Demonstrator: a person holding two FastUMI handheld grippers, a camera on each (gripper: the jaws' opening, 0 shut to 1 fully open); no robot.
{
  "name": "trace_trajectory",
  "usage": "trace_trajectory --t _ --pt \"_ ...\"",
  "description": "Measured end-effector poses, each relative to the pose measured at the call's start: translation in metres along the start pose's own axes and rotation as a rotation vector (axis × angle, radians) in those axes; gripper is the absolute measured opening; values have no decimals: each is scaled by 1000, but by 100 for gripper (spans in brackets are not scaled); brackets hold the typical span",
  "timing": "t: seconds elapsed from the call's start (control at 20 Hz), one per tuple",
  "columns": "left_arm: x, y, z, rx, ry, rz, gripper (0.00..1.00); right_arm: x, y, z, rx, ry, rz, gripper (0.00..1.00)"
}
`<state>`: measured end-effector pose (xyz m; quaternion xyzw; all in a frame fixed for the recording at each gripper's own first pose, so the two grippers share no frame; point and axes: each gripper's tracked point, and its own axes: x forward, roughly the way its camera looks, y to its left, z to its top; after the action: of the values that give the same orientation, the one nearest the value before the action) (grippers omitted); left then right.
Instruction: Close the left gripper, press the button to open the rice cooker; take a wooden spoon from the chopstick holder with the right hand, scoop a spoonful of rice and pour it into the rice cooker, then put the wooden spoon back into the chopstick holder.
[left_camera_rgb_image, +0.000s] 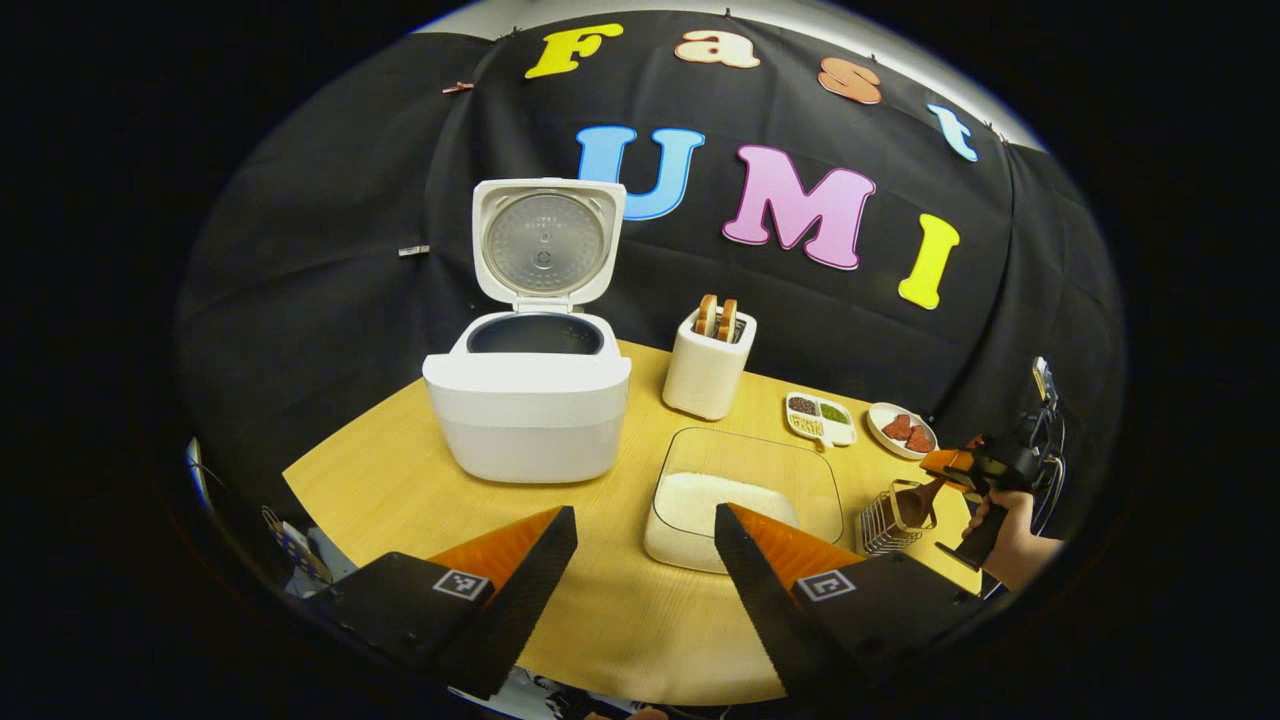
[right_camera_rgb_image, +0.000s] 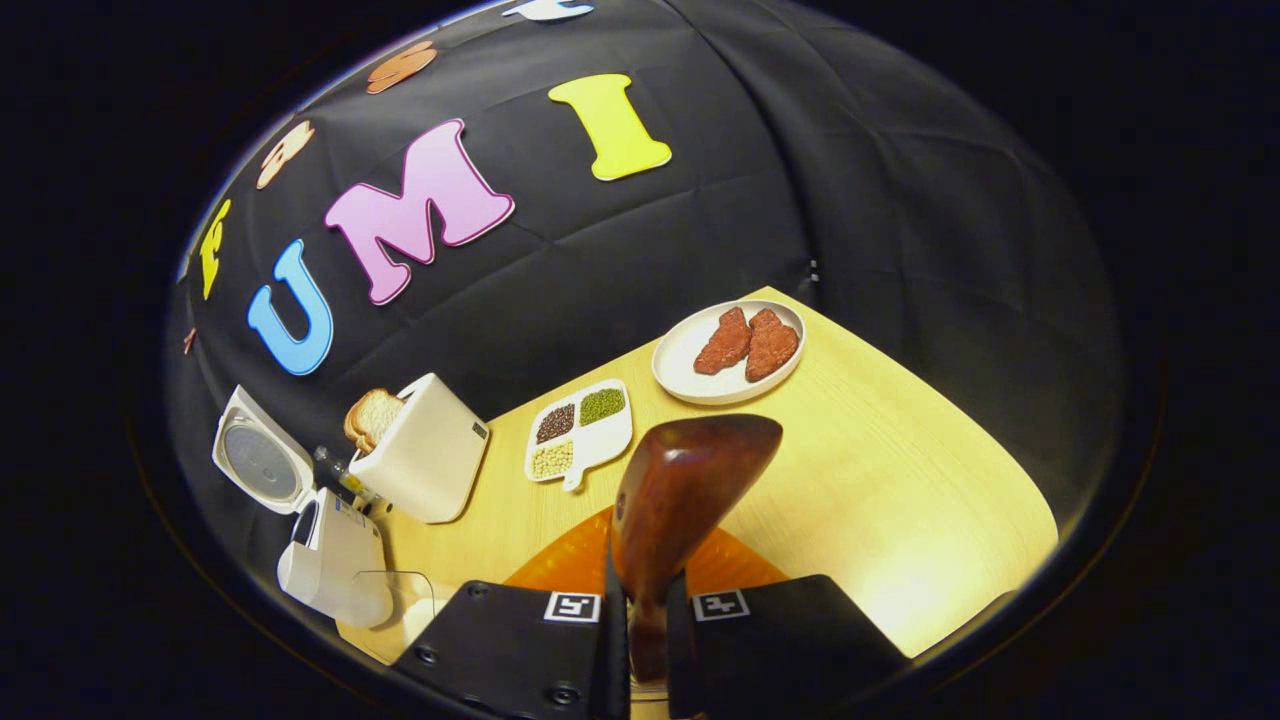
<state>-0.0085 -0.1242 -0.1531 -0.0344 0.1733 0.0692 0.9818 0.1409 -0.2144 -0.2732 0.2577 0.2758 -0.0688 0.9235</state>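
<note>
The spoon (right_camera_rgb_image: 690, 490) is pinched by its handle in my right claw (right_camera_rgb_image: 648, 640), bowl forward, raised above the wire holder (left_camera_rgb_image: 893, 517) near the bench (left_camera_rgb_image: 620, 620) edge. It looks light, stiff and smooth, so I judge a firm grip low on the handle keeps it from twisting. The rice tub (left_camera_rgb_image: 745, 495) sits beside the holder, the cooker (left_camera_rgb_image: 530, 400) beyond with its lid up. My left claw (left_camera_rgb_image: 645, 560) hangs spread, empty.

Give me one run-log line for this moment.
rice cooker: lid open | right gripper: shut on wooden spoon | left gripper: open
</note>
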Motion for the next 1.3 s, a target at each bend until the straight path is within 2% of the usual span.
trace_trajectory --t 0.15,0.2,0.25,0.3,0.4,0.75,0.9,1.1,1.3 --pt "1 10 9 1 -20 24 96 -6 4 -3 -3 4 29 24" --pt "1 15 14 -1 -28 33 96 -11 2 -2 -17 -4 28 22" --pt "1 20 20 -4 -38 44 96 -15 2 -1 -28 -10 33 41" --pt "2 25 27 -5 -49 51 96 -20 4 0 -35 -14 41 51" --pt "4 37 46 1 -80 74 96 -25 5 2 -51 -27 41 100" --pt "7 80 127 38 -192 165 96 -76 -16 20 -192 -115 -2 98" --pt "10 94 164 2 -222 169 96 -106 -12 22 -234 -141 -7 99" --pt "20 117 226 -32 -282 171 96 -133 8 20 -273 -159 -4 98" --pt "37 131 298 37 -356 149 95 -157 41 18 -303 -199 14 98"
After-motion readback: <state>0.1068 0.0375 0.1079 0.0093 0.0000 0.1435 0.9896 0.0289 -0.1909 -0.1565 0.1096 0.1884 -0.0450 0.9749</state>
